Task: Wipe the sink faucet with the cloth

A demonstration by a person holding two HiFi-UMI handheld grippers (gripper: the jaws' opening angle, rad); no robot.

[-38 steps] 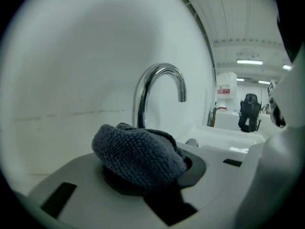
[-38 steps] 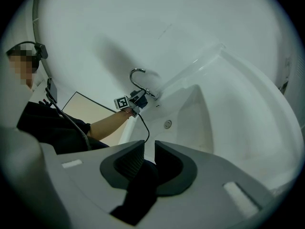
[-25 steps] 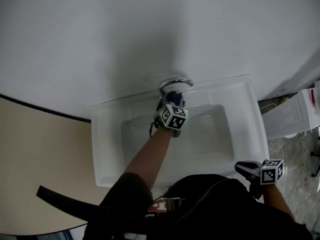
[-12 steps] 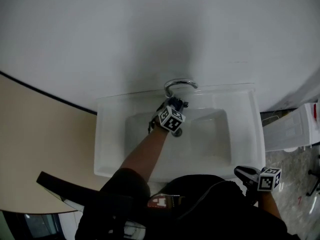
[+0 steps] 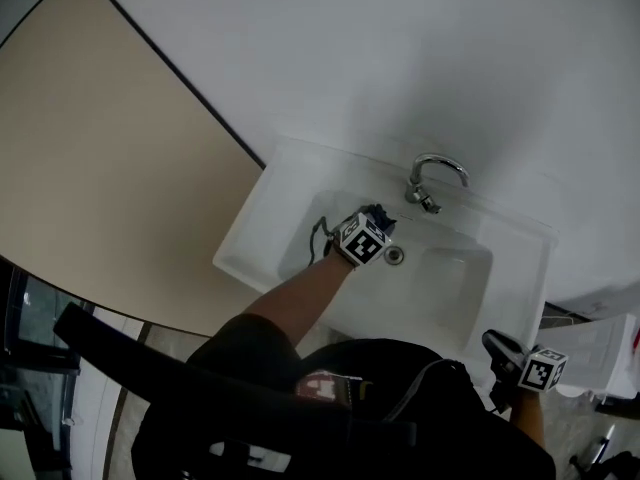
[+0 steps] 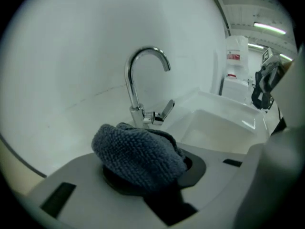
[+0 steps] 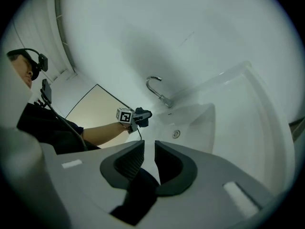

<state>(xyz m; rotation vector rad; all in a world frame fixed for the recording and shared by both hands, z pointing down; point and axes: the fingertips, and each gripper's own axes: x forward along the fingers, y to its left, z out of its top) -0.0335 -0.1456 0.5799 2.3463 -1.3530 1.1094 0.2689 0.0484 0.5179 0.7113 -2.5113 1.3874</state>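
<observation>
A chrome gooseneck faucet (image 5: 436, 174) stands at the back rim of the white sink (image 5: 270, 203). My left gripper (image 5: 379, 218) hovers over the basin, down and left of the faucet and apart from it, shut on a bunched grey-blue cloth (image 5: 380, 214). In the left gripper view the cloth (image 6: 138, 155) bulges over the jaws of my left gripper (image 6: 143, 178), with the faucet (image 6: 141, 82) a short way beyond. My right gripper (image 5: 498, 344) stays at the sink's near right corner. Its jaws (image 7: 149, 148) stand a narrow gap apart with nothing between them.
The drain (image 5: 395, 256) lies just right of the left gripper. A beige panel (image 5: 100, 168) with a dark edge runs left of the sink. A white unit (image 5: 600, 343) stands at the lower right. White wall rises behind the faucet (image 7: 155, 88).
The left gripper with the cloth has come away from the faucet spout toward the basin's left side. The head view has swung, so the sink now sits skewed. The right gripper barely shifted.
</observation>
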